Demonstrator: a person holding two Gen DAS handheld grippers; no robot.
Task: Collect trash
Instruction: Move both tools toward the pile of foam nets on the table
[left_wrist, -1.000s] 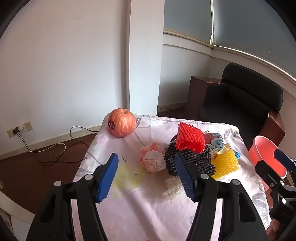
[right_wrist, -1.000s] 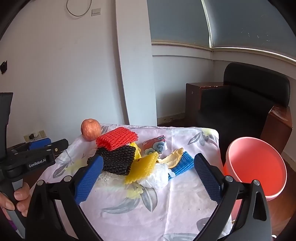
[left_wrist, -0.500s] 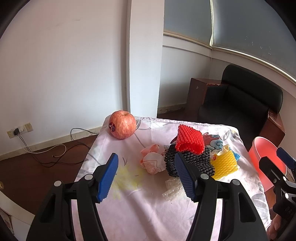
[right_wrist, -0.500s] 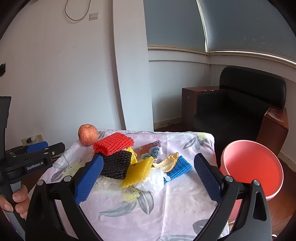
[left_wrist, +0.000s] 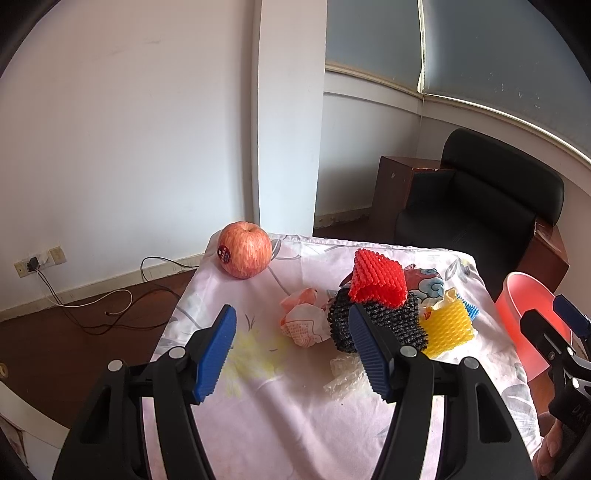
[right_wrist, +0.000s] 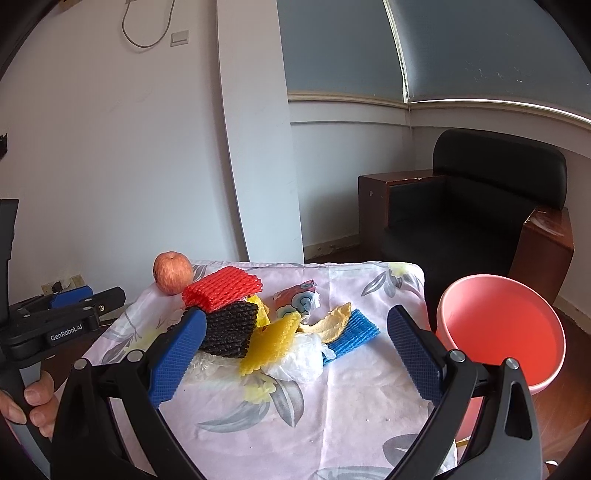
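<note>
A pile of trash lies on the cloth-covered table (right_wrist: 332, 402): red foam net (right_wrist: 221, 291) (left_wrist: 376, 277), black foam net (right_wrist: 229, 332) (left_wrist: 376, 328), yellow foam net (right_wrist: 273, 339) (left_wrist: 447, 325), blue foam net (right_wrist: 354, 332), fruit peel (right_wrist: 328, 321), white plastic bag (right_wrist: 299, 354), crumpled wrapper (left_wrist: 304, 321). A pink bin (right_wrist: 502, 332) (left_wrist: 524, 314) stands at the table's right. My left gripper (left_wrist: 291, 350) is open and empty, near the wrapper. My right gripper (right_wrist: 295, 350) is open and empty, in front of the pile.
A red apple (left_wrist: 243, 254) (right_wrist: 173, 272) sits at the table's far left corner. A black armchair (right_wrist: 480, 214) with a wooden side stands behind the bin. Cables (left_wrist: 110, 302) lie on the floor at the left wall. Clear bubble wrap (left_wrist: 343, 376) lies near the left gripper.
Both grippers have drawn back and up a little from the pile, so the table looks smaller. Both stay open. Nothing on the table has moved.
</note>
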